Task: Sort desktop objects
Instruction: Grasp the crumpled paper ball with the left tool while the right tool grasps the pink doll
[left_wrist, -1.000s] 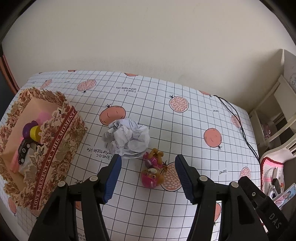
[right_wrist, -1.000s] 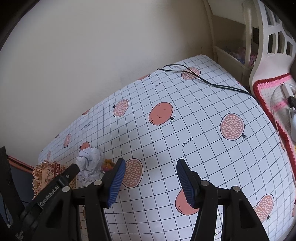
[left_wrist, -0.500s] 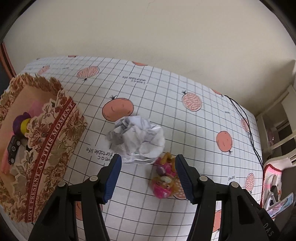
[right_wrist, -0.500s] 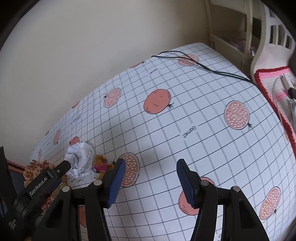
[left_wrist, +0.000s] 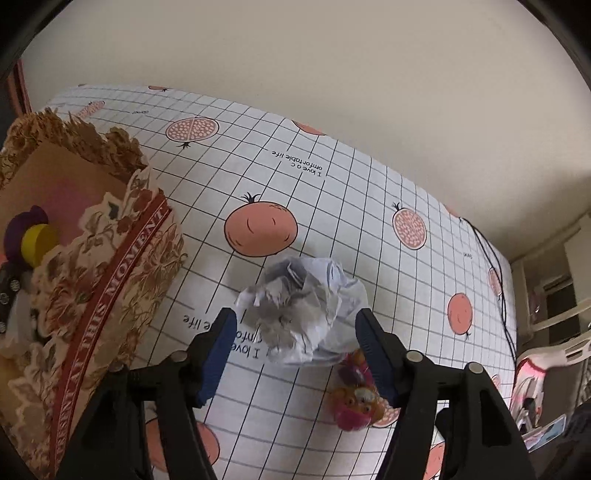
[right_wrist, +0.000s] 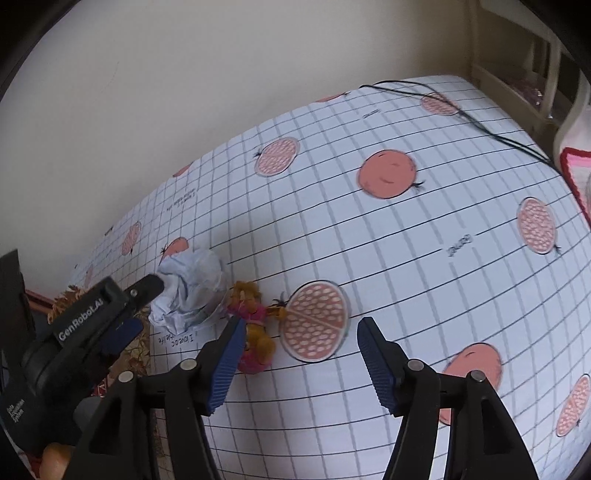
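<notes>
Left gripper (left_wrist: 293, 347) has its fingers spread wide, nothing clamped; the crumpled paper ball (left_wrist: 303, 310) sits on the tablecloth between and just ahead of the two blue pads (left_wrist: 218, 354), whether a pad touches it cannot be told. In the right wrist view the left gripper's tip reaches the paper ball (right_wrist: 190, 291) from the near-left side. Small pink-and-orange toy figure (left_wrist: 354, 395) lies just beside the paper ball, on its near-right side, partly behind the left gripper's right finger. Right gripper (right_wrist: 299, 354) also has fingers wide apart, holding nothing; the toy figure (right_wrist: 255, 328) lies by its left pad (right_wrist: 227, 363), partly hidden by it, paper ball further left beyond the toy. Floral gift box (left_wrist: 92, 295) stands left of the paper ball, open top, with purple and yellow pieces (left_wrist: 31, 236) inside, other contents too blurred to name. Surface is a white grid tablecloth (left_wrist: 332, 206) printed with pomegranates and small text. Black cable (left_wrist: 498, 280) runs along the cloth well right of the paper ball. Plain cream wall (left_wrist: 295, 74) behind the table; cream shelving (right_wrist: 517, 55) and a pink-trimmed crochet piece (right_wrist: 576, 170) far right of the paper ball.
</notes>
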